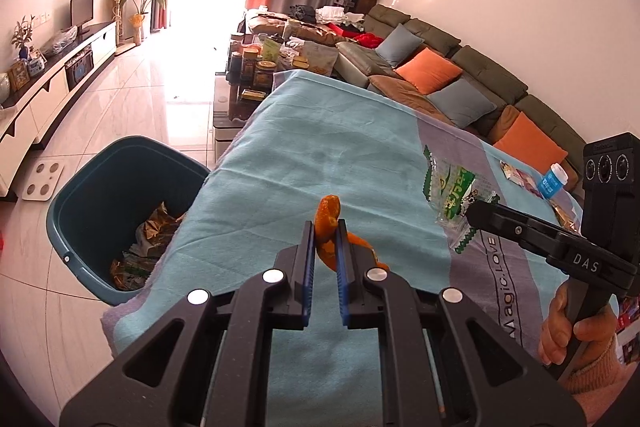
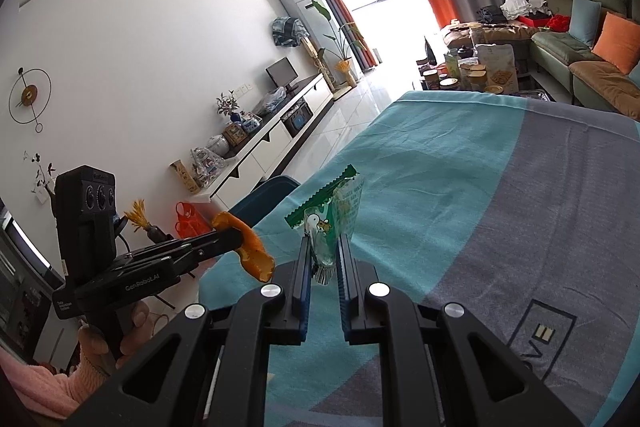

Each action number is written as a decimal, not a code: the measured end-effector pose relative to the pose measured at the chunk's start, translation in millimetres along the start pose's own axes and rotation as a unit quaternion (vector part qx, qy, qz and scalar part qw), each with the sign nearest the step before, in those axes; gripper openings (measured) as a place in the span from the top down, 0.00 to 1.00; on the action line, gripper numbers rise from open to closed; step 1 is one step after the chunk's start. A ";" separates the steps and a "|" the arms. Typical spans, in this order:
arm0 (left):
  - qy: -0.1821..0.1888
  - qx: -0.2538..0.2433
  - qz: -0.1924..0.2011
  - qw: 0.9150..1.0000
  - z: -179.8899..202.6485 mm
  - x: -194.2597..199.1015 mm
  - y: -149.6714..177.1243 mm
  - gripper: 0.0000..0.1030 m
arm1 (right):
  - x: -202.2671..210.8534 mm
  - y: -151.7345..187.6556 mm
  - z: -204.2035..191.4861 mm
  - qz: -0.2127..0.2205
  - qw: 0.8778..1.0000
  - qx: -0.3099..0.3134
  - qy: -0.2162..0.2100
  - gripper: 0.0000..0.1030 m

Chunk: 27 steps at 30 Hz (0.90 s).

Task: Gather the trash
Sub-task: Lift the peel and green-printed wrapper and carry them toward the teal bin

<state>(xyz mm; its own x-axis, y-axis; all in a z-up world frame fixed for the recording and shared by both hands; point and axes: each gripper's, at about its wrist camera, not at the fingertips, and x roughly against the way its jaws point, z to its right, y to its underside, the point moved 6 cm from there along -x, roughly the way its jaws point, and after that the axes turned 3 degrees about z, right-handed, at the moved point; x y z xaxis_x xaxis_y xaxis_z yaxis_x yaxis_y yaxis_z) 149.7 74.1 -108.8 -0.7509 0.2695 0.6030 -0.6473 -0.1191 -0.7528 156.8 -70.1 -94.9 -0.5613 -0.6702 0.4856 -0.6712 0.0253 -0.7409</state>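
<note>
My left gripper (image 1: 325, 227) is shut on a curled orange peel (image 1: 327, 217), held above the teal and grey cloth (image 1: 320, 147) on the table. From the right wrist view the same peel (image 2: 248, 247) hangs from the left gripper's fingertips (image 2: 228, 239). My right gripper (image 2: 325, 241) is shut on a clear and green snack wrapper (image 2: 338, 211). That wrapper (image 1: 452, 193) shows in the left wrist view at the tip of the right gripper (image 1: 476, 209). A dark teal bin (image 1: 100, 195) with wrappers inside stands on the floor by the table's left edge.
More litter lies at the cloth's far right: small packets (image 1: 520, 177) and a blue-labelled white bottle (image 1: 554, 181). A sofa with cushions (image 1: 432, 67) runs along the right. A crowded coffee table (image 1: 260, 67) stands beyond the cloth. A white TV cabinet (image 1: 52, 87) lines the left wall.
</note>
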 end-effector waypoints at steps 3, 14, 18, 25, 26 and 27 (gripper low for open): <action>-0.005 0.004 0.003 1.000 -5.4 2.8 -1.0 0.90 | -5.2 -0.4 -5.8 -0.003 1.000 0.005 -0.004 0.90; -0.024 0.020 0.015 0.999 -29.2 16.1 -5.3 0.90 | -21.9 -2.9 -22.6 -0.013 1.000 0.019 -0.021 0.90; -0.029 0.026 0.017 0.999 -36.8 20.2 -5.1 0.90 | -25.6 -2.2 -27.4 -0.017 0.999 0.024 -0.026 0.90; -0.039 0.035 0.022 0.998 -48.0 25.5 -6.3 0.90 | -36.1 -3.1 -39.6 -0.027 0.998 0.035 -0.035 0.90; -0.040 0.037 0.022 0.998 -49.1 26.3 -6.5 0.90 | -38.1 -2.9 -41.4 -0.029 0.998 0.036 -0.038 0.90; -0.042 0.038 0.023 0.998 -51.0 27.3 -6.8 0.90 | -40.5 -3.7 -43.5 -0.030 0.998 0.037 -0.039 0.90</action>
<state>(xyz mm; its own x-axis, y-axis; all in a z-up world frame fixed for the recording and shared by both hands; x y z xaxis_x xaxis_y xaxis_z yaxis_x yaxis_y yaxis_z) 140.3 131.0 -100.7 -0.7866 0.1813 0.5903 -0.6172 -0.2026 -0.7602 161.0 -10.8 -91.7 -0.4796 -0.7247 0.4947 -0.6633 -0.0696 -0.7451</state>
